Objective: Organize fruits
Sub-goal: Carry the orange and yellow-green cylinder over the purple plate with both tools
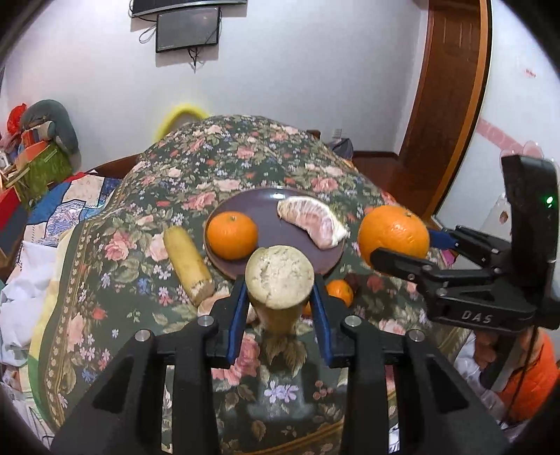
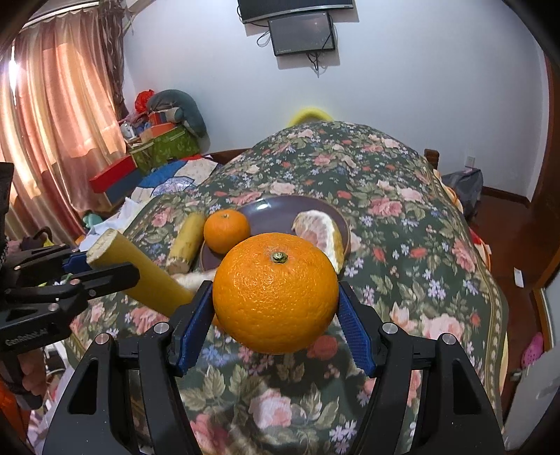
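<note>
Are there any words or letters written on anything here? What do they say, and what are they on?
"DAS" - pale letters on the black body of the right claw, seen from the left wrist view.
"GenRobot.AI" - small, slightly blurred print, my best reading, on the black body of the left claw, seen from the right wrist view.
The dark wall-mounted screen shows nothing readable.
No other writing is legible.

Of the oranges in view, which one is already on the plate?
The smaller orange on the left side of the purple plate, beside the peeled pomelo wedge. The large orange is held by the right gripper.
</note>
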Tool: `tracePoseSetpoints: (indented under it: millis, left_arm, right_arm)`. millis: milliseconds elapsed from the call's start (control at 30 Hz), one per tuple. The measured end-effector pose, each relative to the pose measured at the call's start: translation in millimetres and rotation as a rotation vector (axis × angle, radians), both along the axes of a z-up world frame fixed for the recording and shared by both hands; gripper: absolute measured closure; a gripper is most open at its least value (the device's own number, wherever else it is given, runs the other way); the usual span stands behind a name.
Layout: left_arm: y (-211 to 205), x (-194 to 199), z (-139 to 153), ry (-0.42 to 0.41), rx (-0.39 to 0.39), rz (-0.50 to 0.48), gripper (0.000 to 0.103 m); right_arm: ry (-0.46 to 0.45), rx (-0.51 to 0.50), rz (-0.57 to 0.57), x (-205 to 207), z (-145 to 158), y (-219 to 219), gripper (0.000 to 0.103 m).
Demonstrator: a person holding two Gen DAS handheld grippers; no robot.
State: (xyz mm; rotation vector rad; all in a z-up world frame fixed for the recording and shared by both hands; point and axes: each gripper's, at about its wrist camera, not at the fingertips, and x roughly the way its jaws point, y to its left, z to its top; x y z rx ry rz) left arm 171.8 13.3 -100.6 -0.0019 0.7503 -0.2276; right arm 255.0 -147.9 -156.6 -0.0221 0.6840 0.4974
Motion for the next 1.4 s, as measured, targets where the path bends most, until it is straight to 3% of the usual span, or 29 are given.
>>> tracePoseSetpoints:
  millis: [400,1400]
  left_arm:
    - [-7.2,31.1,26.6,-0.085,-0.034,-0.011,0.069]
    - [1.0,141.4,-30.1,0.062,-0.106,-0.01,0.069]
  right_arm:
    - [-0.033,0.008,0.004,31.7,10.6,6.0,0.038]
    - [0.059,-0.009,0.06,106.0,-29.1,25.9,0.038]
